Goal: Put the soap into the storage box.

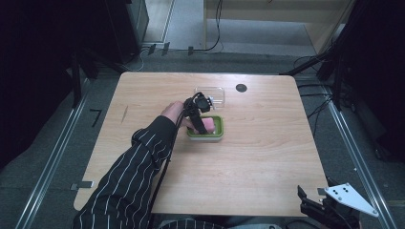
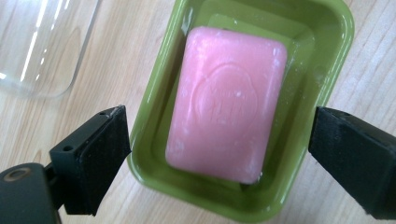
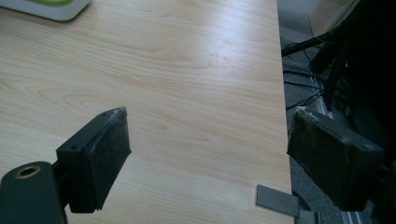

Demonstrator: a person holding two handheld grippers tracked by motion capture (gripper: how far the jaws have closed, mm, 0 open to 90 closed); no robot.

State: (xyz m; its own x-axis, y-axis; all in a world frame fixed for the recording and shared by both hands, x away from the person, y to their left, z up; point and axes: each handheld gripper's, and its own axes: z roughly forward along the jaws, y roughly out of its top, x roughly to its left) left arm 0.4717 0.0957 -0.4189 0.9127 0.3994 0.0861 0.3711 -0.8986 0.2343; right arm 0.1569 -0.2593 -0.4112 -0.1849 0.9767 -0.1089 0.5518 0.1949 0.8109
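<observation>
The left gripper hangs over the soap, jaws spread wide outside the green dish, gripping nothing. The soap lies flat in the dish at mid-table, its long axis running along the dish's length, stamped face up. To lift it cleanly, I'd narrow the jaws inside the rim and pinch its long sides. The right gripper idles wide open and empty at the near right corner.

A lab-like recording space: a bare wooden table on grey carpet, floor rails at nine o'clock, cables at two o'clock.
</observation>
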